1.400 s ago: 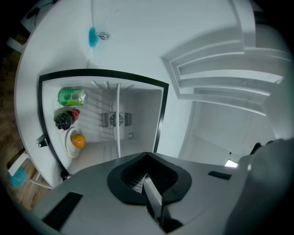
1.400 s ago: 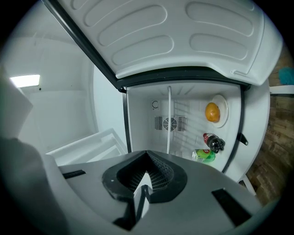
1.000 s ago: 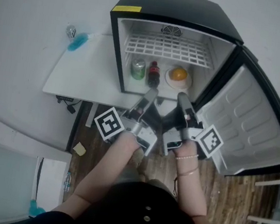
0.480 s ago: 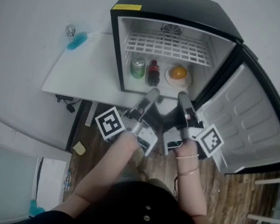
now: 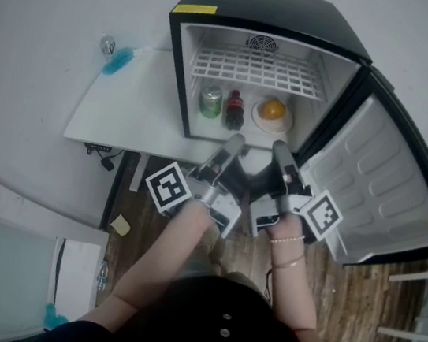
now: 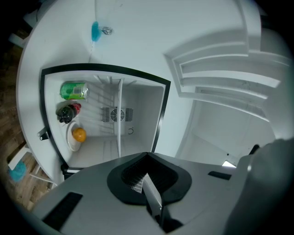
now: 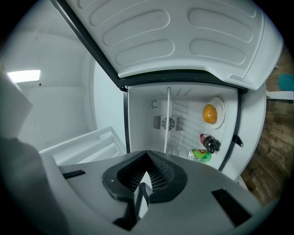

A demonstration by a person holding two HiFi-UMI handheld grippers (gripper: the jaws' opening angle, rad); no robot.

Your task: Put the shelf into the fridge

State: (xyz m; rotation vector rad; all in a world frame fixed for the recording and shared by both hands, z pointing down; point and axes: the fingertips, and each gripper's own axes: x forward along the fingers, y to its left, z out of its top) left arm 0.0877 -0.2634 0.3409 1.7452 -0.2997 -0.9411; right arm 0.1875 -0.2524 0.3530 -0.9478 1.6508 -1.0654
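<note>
Inside the fridge (image 5: 270, 11), the shelf (image 5: 257, 71) lies flat, lengthwise across.

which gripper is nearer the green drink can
Left. The left gripper is in front and right of the green drink can; the right gripper is farther right, nearer the round orange fruit.

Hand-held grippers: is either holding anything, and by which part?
Nothing is held: left hand-held gripper and right hand-held gripper are both shut, empty; the shelf sits inside the fridge.
</note>
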